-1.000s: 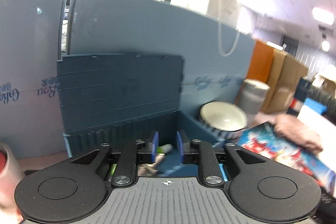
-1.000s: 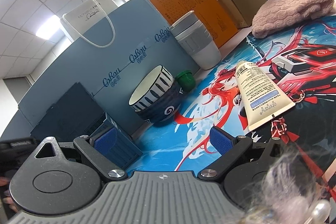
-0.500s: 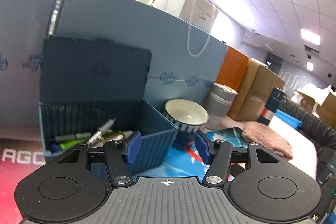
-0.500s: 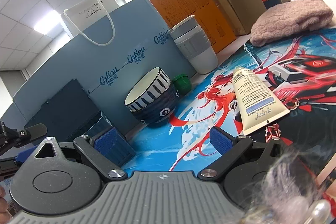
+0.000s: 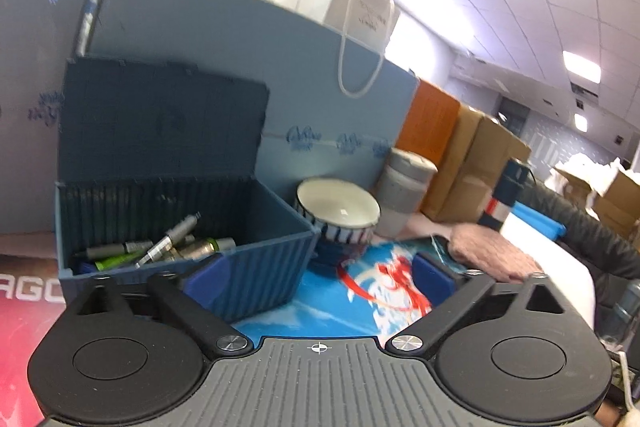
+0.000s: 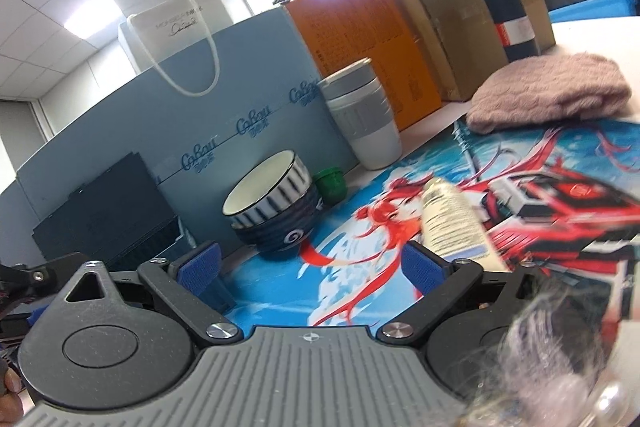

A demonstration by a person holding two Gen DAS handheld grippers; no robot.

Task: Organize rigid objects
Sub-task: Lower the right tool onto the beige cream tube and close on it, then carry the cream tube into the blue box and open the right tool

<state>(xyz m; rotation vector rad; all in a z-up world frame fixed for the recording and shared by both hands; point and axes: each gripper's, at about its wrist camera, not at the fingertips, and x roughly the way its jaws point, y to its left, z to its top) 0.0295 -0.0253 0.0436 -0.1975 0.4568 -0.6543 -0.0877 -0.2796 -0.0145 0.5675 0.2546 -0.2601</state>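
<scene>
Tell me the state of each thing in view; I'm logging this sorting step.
left claw: open, empty
right claw: open, empty
blue storage box: lid up, pens and tubes inside
striped bowl: upright, empty, stacked on a dark bowl
cream tube: lying flat on the mat
grey cup: upright, lidded

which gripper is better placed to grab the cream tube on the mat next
Right. The right gripper is open, and the cream tube lies on the mat just ahead of its right finger. The open left gripper faces the blue box and bowl; no tube is visible there.
</scene>
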